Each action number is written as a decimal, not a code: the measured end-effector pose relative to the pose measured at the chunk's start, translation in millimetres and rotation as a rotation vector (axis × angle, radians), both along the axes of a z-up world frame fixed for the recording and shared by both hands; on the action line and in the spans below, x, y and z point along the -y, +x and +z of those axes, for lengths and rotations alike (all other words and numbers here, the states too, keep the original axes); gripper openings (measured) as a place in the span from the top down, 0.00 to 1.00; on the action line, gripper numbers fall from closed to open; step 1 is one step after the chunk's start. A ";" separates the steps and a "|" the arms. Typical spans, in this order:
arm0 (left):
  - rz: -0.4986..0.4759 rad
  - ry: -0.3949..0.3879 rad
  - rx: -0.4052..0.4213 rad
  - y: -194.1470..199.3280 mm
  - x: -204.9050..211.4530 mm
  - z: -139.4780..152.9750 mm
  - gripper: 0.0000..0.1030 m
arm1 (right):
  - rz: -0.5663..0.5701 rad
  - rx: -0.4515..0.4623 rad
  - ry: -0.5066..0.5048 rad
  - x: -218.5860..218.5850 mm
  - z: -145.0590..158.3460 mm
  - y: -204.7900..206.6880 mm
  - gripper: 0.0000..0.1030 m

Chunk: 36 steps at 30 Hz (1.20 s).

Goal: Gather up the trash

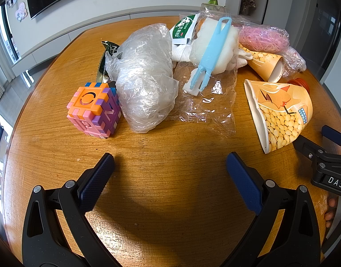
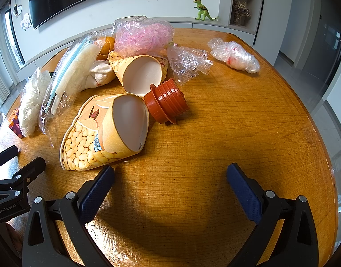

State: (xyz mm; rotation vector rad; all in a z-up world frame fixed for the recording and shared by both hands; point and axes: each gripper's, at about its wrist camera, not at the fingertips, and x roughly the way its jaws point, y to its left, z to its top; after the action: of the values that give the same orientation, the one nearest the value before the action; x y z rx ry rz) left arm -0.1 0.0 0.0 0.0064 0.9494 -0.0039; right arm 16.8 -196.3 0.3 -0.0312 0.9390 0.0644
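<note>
Trash is piled on a round wooden table (image 1: 170, 155). A crumpled clear plastic bag (image 1: 146, 77) lies ahead of my left gripper (image 1: 170, 166), which is open and empty above the bare wood. A squashed orange paper cup (image 1: 279, 115) lies on its side to the right, and a second paper cup (image 1: 266, 63) lies behind it. In the right wrist view the squashed cup (image 2: 103, 133) lies just beyond my right gripper's left finger. My right gripper (image 2: 170, 175) is open and empty. A crumpled clear wrapper (image 2: 188, 63) and a small plastic wad (image 2: 235, 55) lie farther back.
A colourful puzzle cube (image 1: 93, 109) stands left of the bag. A clear bag with a blue plastic tool and white sponge (image 1: 212, 51), a bag of pink rubber bands (image 2: 143, 36) and a brown ribbed cap (image 2: 167, 101) lie among the pile. A toy dinosaur (image 2: 201, 9) stands on the far ledge.
</note>
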 end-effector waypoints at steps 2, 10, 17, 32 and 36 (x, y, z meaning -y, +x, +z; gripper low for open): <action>0.000 0.000 0.000 0.2 0.0 0.0 0.06 | 0.000 0.000 0.000 -0.1 0.1 0.2 0.02; 0.000 0.000 0.000 0.2 -0.1 0.1 0.06 | 0.000 0.000 -0.001 -0.4 0.3 -0.9 0.02; 0.004 -0.044 -0.002 -9.6 -9.5 2.2 0.06 | 0.044 -0.013 0.003 -0.2 1.6 -6.2 0.02; 0.017 -0.077 0.025 -11.2 -69.6 56.5 0.06 | 0.189 -0.168 0.187 -28.1 44.3 18.3 0.32; 0.030 -0.092 0.008 11.3 -79.2 65.5 0.06 | 0.163 -0.219 0.112 -49.1 33.2 41.0 0.52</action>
State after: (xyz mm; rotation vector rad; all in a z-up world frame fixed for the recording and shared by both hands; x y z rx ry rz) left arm 11.2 79.2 65.5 -0.0934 0.9408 -0.0197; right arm 57.8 -147.2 33.5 0.0031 1.1496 0.2752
